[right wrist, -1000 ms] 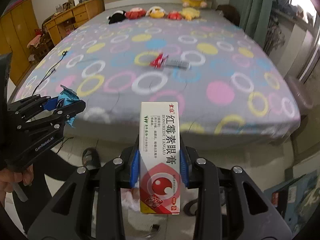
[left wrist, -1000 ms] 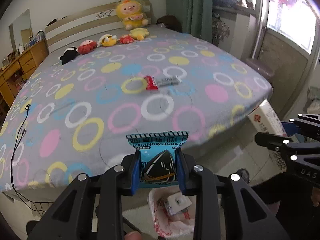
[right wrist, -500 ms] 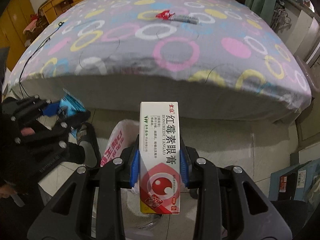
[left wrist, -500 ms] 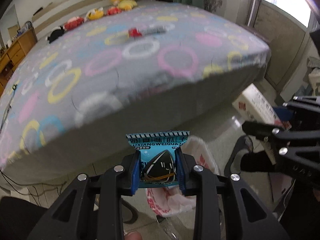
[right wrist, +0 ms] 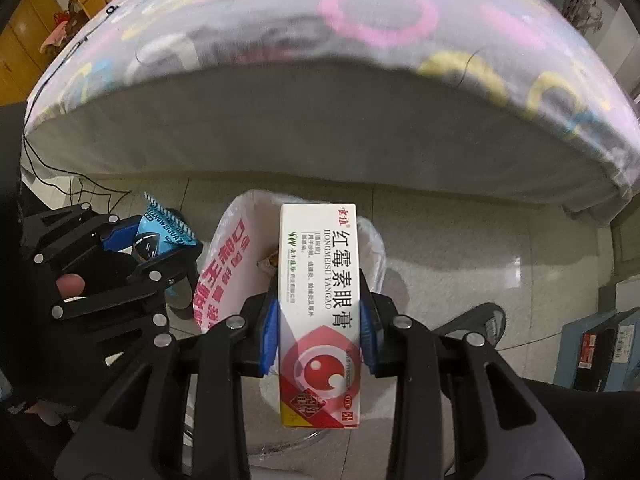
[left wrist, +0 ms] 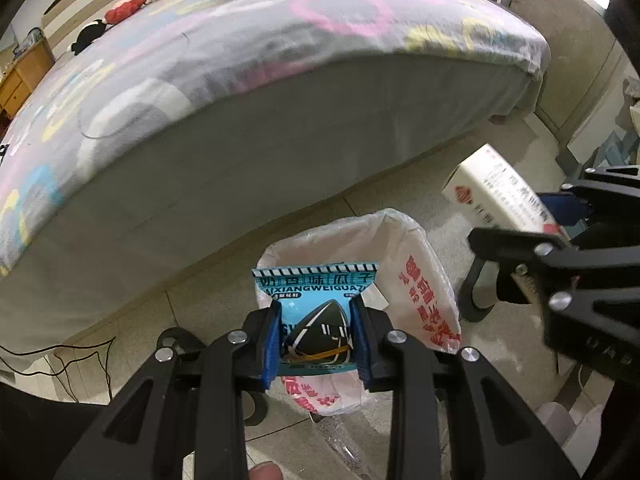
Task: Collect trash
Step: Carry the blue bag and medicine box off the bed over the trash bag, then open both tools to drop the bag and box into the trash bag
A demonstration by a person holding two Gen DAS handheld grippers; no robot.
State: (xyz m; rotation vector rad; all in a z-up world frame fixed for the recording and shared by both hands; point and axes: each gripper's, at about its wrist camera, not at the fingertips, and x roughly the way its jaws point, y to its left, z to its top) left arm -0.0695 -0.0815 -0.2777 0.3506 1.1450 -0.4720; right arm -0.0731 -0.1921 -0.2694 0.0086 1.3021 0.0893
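nearby, bed [left wrist: 280,128] edge beside lined bin [left wrist: 420,264], shoe [right wrist: 486,322] on floor

Both grippers point steeply down over the bin bag [left wrist: 416,280], the left gripper [left wrist: 316,334] clamped on a blue snack packet [left wrist: 316,292], the right gripper [right wrist: 319,330] beside it clamped on an ointment box [right wrist: 318,280].

Both grippers are lower than a second ago and tipped downward: the bed top [left wrist: 240,40] slides away above them, and the white-lined trash bin [left wrist: 416,280], before barely visible under the left gripper [left wrist: 316,340], now sits directly beyond its fingertips and beyond the right gripper [right wrist: 318,334].
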